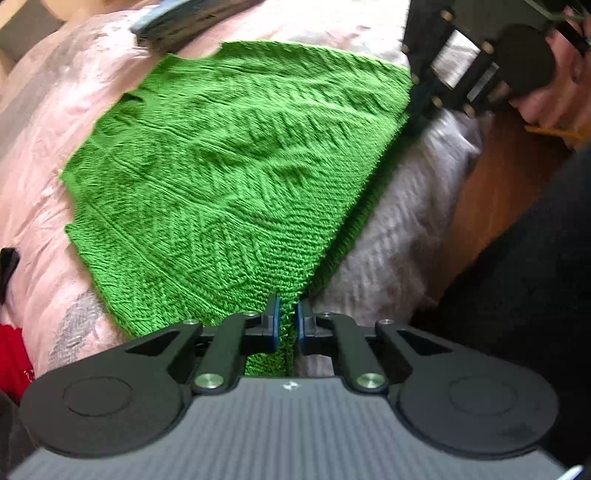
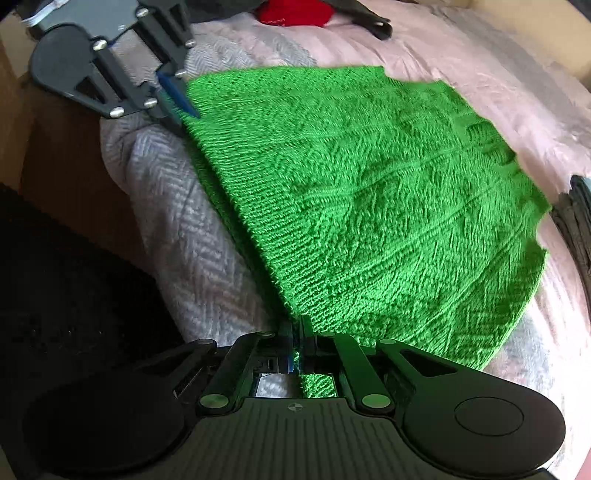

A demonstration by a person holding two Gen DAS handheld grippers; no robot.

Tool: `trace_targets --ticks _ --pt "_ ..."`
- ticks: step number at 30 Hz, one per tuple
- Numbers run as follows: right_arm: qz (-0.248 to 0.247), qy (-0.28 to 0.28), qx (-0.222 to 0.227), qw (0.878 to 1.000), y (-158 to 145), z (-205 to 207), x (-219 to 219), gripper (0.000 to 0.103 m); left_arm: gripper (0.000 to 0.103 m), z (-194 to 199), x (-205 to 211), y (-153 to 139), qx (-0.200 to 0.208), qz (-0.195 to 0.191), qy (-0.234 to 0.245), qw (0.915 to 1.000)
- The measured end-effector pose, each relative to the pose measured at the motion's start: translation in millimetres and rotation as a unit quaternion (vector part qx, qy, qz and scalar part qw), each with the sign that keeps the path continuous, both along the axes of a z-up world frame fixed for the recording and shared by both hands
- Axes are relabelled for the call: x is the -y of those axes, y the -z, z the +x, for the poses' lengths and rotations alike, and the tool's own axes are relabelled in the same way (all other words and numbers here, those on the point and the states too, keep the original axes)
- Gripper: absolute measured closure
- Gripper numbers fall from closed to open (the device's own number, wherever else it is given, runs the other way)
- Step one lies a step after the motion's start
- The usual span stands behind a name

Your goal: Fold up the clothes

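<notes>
Green knit fills the narrow gap between the blue pads of the left gripper (image 1: 287,325); its jaws stand nearly closed, pinching one corner of the knit (image 1: 229,177). Right gripper (image 2: 295,350) likewise: jaws almost together, a strip of green cloth clamped between the pads. Each gripper holds one end of the same near edge, which runs taut between them along the side of the bed (image 2: 461,44). From that edge the knit spreads outward, flat, over the pink cover (image 1: 44,155), its far edge lying loose with a notch in it. Whether it is one layer or already doubled cannot be told from these views. Judgement: the step in hand is moving the held edge, either drawing the piece flat or carrying the edge over to make a fold; the pictures do not settle which. To do it well, keep both grips firm, hold the edge straight with even tension, move both ends at the same height and pace, and avoid dragging the cover into ridges. Knit stretches, so pull only enough to remove slack. Count: two grippers, one green knit, one red garment (image 2: 293,13) near the head of the bed, one dark pile (image 1: 166,26) beyond the far edge, one grey herringbone blanket (image 2: 184,229).
</notes>
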State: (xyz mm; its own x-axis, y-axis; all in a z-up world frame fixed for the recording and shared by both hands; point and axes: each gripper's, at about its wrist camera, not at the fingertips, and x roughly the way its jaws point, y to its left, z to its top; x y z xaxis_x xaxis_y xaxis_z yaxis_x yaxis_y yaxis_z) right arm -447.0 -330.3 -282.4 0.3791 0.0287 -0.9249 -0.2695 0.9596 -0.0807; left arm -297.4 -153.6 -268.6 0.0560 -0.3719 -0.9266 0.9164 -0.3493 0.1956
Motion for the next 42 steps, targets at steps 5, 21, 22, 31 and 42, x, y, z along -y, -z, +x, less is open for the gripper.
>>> trace_targets --ticks 5,21,22,31,42 --pt "0.04 0.041 -0.024 0.998 1.2 8.1 10.7 0.076 0.093 -5.4 11.1 17.7 0.016 0.032 0.025 0.999" --pt "0.176 0.403 0.036 0.898 -6.3 113.4 118.7 0.043 0.079 112.1 119.6 17.7 -0.173 -0.047 -0.397 0.9001" --pt "0.157 0.394 0.023 0.905 2.3 118.5 111.3 0.044 0.079 109.7 125.8 26.4 -0.167 -0.035 -0.407 0.8972" --pt "0.148 0.318 -0.07 0.934 17.3 52.4 57.5 0.043 0.079 59.4 53.8 33.2 -0.135 0.024 -0.364 0.9214" --pt "0.149 0.394 -0.012 0.907 -15.7 32.7 120.6 0.043 0.079 86.2 41.0 -2.4 -0.109 -0.027 -0.427 0.8971"
